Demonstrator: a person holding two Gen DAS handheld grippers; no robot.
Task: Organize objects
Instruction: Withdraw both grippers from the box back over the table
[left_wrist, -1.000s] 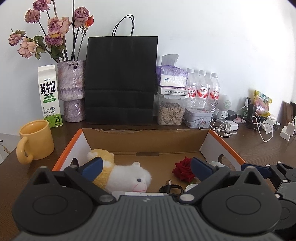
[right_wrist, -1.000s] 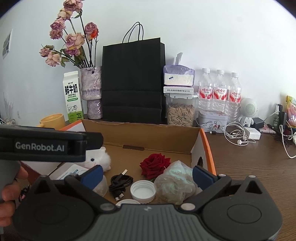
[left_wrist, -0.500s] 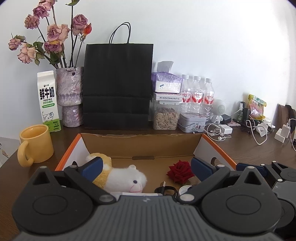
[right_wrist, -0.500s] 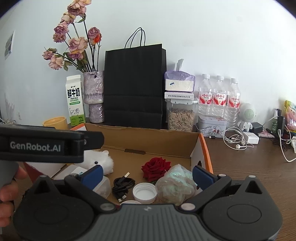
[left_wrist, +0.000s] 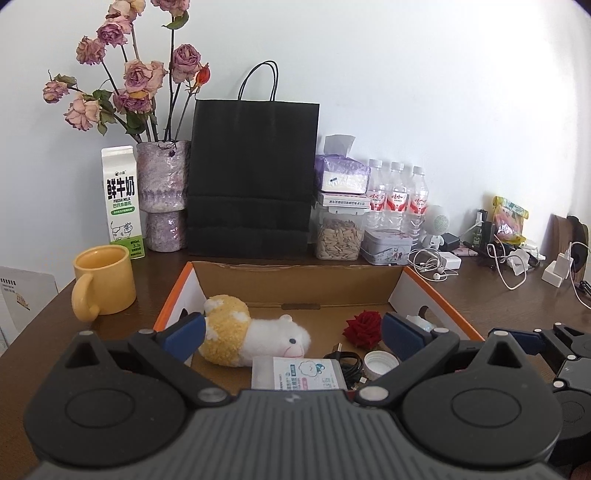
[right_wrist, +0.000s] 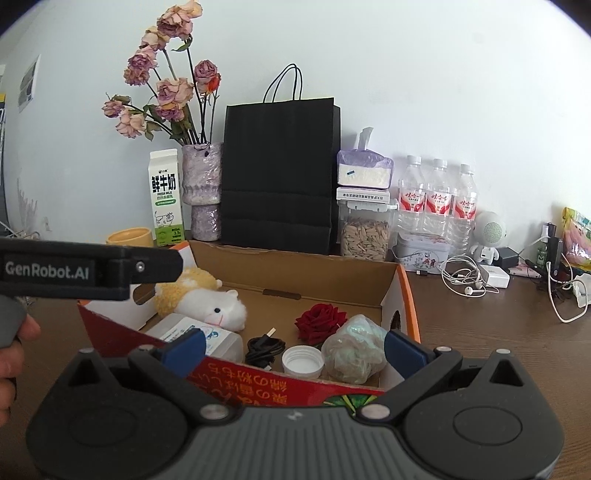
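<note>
Each gripper was black and grey with round parts, silver screws and blue fingertips. One said "GenRobot.AI".

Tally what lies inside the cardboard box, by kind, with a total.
Plush toy: 1
Red rose: 1
Black cable: 1
White bottle cap: 1
Crumpled plastic wrap: 1
Wipes pack: 1
Total: 6
</note>
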